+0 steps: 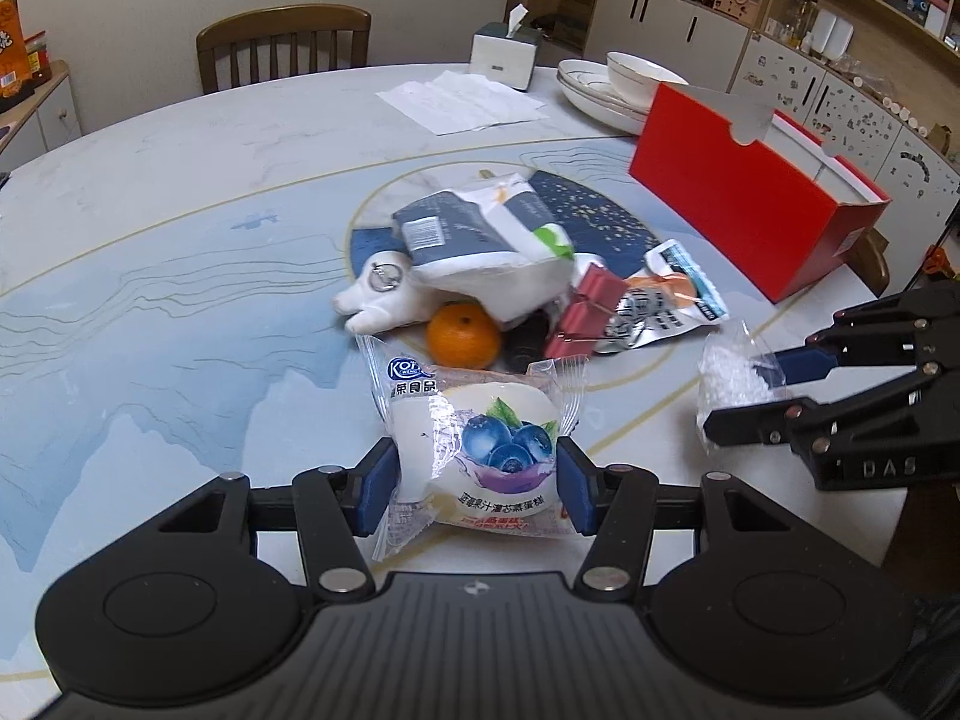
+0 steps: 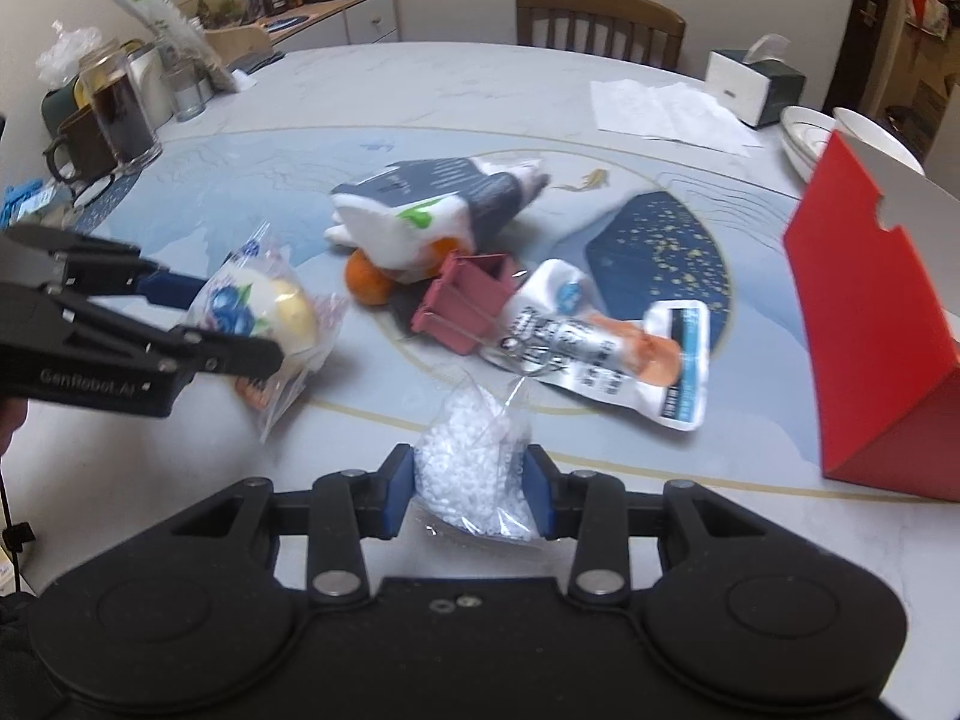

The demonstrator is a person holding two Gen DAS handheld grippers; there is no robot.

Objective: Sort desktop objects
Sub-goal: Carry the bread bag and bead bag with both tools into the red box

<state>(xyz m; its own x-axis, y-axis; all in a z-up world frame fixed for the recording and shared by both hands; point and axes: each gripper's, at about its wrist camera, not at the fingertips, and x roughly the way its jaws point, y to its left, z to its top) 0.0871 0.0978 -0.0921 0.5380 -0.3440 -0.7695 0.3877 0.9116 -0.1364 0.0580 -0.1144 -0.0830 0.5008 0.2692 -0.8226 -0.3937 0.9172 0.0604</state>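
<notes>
My left gripper [image 1: 477,468] is shut on a clear packet holding a blueberry cake [image 1: 480,450], its blue pads pressing both sides just above the table. My right gripper [image 2: 471,492] is shut on a small clear bag of white pellets [image 2: 468,456], also lifted slightly. In the right wrist view the left gripper [image 2: 237,321] and its cake packet [image 2: 282,312] sit at the left. A pile lies mid-table: a tangerine [image 1: 463,336], a white plush toy [image 1: 384,294], a tissue pack [image 1: 480,234], a red binder clip [image 1: 585,312] and a snack sachet [image 1: 666,300].
An open red box [image 1: 750,204] stands at the right of the round table. Stacked plates with a bowl [image 1: 606,90], a tissue box [image 1: 504,54] and paper sheets [image 1: 462,99] lie at the far side. Jars and mugs [image 2: 120,108] crowd the far left edge.
</notes>
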